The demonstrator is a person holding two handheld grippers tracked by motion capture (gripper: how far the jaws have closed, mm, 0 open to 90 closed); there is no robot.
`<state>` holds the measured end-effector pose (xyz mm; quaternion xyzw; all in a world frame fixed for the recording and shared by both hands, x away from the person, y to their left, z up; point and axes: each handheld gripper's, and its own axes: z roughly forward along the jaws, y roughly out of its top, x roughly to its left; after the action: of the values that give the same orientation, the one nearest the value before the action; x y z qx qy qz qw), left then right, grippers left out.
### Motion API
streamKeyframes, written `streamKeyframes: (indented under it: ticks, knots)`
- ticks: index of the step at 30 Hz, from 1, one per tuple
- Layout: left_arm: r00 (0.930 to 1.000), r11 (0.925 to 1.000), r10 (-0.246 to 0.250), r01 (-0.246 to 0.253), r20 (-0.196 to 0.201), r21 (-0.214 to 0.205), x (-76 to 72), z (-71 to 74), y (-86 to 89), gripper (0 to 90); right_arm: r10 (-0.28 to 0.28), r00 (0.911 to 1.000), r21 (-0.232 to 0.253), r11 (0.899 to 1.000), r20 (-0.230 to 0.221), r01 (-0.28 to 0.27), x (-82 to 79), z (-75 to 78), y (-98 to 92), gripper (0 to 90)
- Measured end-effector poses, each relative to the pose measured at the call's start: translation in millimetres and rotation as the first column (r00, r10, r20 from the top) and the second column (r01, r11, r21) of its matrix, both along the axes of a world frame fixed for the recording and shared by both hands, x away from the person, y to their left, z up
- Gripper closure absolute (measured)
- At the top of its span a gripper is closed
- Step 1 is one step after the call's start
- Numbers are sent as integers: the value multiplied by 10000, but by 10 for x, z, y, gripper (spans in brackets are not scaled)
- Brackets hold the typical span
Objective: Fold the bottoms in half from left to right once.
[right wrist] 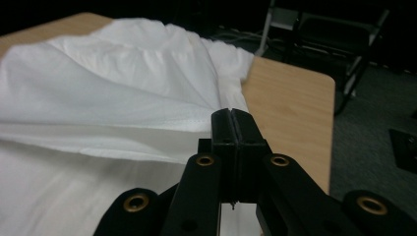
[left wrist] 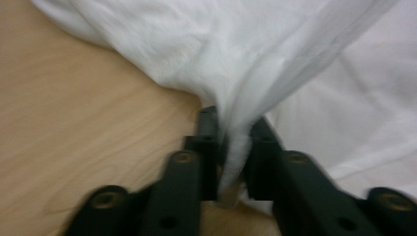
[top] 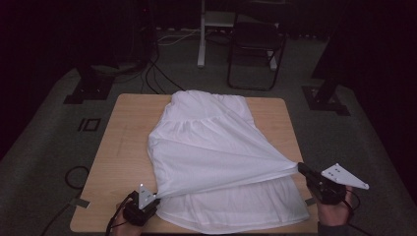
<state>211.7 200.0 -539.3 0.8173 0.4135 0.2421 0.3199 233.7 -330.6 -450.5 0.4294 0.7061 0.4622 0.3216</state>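
A white garment lies spread across the middle of the bench. The left gripper, at the lower left of the frame, is clamped on a bunched bit of hem; the right gripper, at the lower right, pinches the top layer's edge, stretched taut between them. This looks like the start of a fold. Next, both likely need to carry that edge together toward the top of the frame, keeping it tight.
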Motion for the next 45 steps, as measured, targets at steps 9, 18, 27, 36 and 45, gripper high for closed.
streamKeyframes:
  ticks: [9, 18, 27, 36, 45]
  knots:
    - [9946, 9877, -1022, 1035, 171, -1168, -365, 267, 206, 858, -260, 9916, 196, 9994, -1267, 287, -387, -450, -197, 898]
    - [9833, 9744, -1713, 1599, -617, -1579, -286, 170, 176, 379, -230, 9434, 62, 9996, -3310, 265, -389, -1204, -144, 897]
    - [9846, 9551, -1589, 1721, 734, -2413, -171, 423, 337, 278, 482, 9500, 10, 9987, -3086, -503, -297, -1038, -114, 453]
    - [9832, 9810, 1064, -794, 1485, -1769, 661, 561, 405, 289, 972, 9757, 148, 9952, -1965, -962, 314, -682, 78, 586]
    - [9740, 9671, 2098, -1939, 853, -1648, 1694, 466, 358, 361, 1877, 9563, -94, 9808, -2241, -1947, 1382, -636, 618, 669]
